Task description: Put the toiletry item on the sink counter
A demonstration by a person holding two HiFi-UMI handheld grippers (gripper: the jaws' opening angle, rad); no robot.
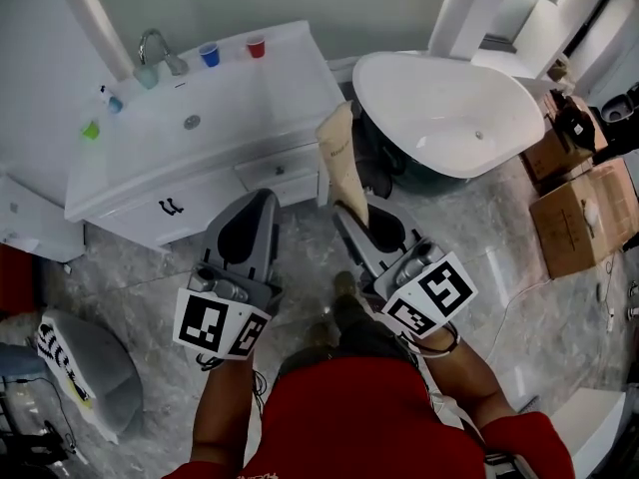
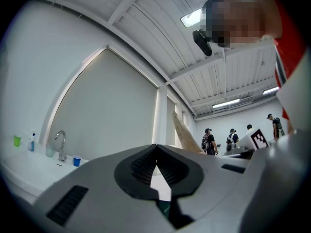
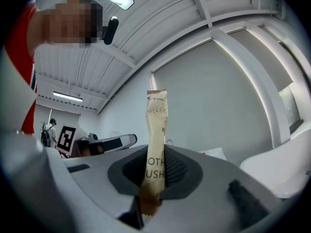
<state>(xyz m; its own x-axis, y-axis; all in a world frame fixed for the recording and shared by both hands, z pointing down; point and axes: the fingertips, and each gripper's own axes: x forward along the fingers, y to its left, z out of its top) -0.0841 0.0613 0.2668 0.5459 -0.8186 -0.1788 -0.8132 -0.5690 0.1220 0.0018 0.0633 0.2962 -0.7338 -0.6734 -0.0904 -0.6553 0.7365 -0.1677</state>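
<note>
Jaws of the right gripper (image 3: 156, 153) stand almost together, clamped on the lower end of a tan toothbrush packet (image 3: 157, 118). The packet rises straight out past the jaw tips, its printed top well clear of them, and its darker bottom end hangs just behind the pads. Nothing else touches it.

Just to the left of those jaws, the left gripper (image 2: 155, 147) has its jaws shut tip to tip with nothing between them. The two grippers are held side by side, apart from one another.

Ahead of both pairs of jaws and somewhat to the left lies the white sink counter (image 1: 262, 96). The packet is held in the air short of its front right corner, not resting on it. Farther beyond the left jaws, at the back of the counter, stand a faucet (image 1: 155, 52), a blue cup (image 1: 209, 55) and a red cup (image 1: 257, 46), with a green cup (image 1: 91, 130) at the far left edge. Beyond the right jaws and to their right sits a white bathtub (image 1: 439, 108), and cardboard boxes (image 1: 584, 218) lie farther right still.
</note>
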